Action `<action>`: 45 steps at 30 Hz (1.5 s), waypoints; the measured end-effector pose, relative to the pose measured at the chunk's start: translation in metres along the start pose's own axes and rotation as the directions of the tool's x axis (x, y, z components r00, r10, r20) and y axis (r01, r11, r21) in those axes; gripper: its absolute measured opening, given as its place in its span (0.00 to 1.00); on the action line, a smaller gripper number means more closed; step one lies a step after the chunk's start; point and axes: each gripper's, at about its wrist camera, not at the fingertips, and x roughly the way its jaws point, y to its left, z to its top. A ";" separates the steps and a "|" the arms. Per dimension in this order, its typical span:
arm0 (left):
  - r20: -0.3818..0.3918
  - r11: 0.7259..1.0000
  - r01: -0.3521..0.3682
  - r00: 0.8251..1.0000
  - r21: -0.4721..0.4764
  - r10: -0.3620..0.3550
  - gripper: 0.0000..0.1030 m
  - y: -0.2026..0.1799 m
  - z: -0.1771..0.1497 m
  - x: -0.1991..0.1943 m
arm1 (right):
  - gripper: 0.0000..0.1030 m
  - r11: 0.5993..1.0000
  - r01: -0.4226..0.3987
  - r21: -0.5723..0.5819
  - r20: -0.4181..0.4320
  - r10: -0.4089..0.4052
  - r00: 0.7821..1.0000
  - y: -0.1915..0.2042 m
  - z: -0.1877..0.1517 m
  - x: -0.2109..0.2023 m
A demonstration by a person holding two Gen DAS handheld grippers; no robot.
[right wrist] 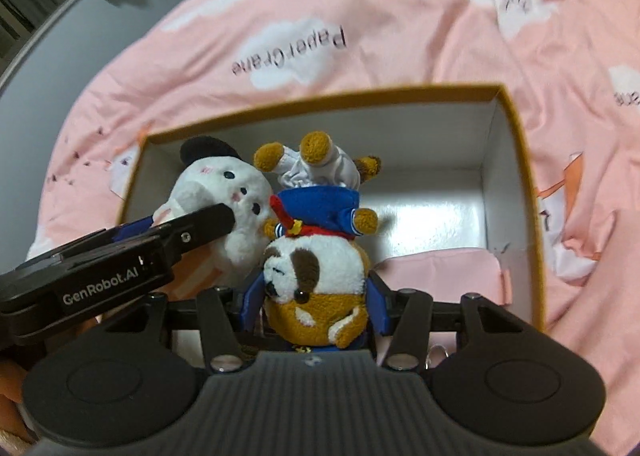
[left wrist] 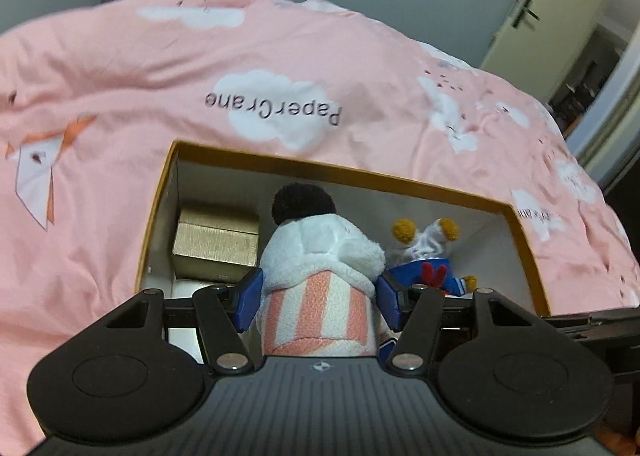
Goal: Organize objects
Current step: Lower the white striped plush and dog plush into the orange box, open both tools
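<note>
An open box with an orange rim [left wrist: 320, 167] [right wrist: 320, 99] sits on a pink bedspread. My left gripper [left wrist: 318, 284] is shut on a white plush [left wrist: 320, 248] with a black pompom and a pink-striped body, held over the box's left part. In the right wrist view the same white plush [right wrist: 236, 191] shows its face, with one of the left gripper's fingers [right wrist: 204, 221] across it. My right gripper [right wrist: 316, 288] is shut on a brown-and-white dog plush [right wrist: 316, 268] in a blue sailor suit, held upside down just right of the white plush. The dog plush [left wrist: 424, 260] also shows in the left wrist view.
A gold box [left wrist: 216, 244] lies inside the big box at its far left corner. The box's right half shows bare white floor [right wrist: 432, 195], with pink fabric [right wrist: 440, 276] at its near edge. The pink bedspread [left wrist: 120, 67] surrounds the box. A door [left wrist: 532, 11] stands beyond the bed.
</note>
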 end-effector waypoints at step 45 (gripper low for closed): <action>-0.138 0.999 -0.029 0.990 0.031 0.033 0.28 0.011 -0.016 0.011 | 0.29 0.999 0.003 -0.047 0.034 -0.001 0.999 -0.016 0.001 0.019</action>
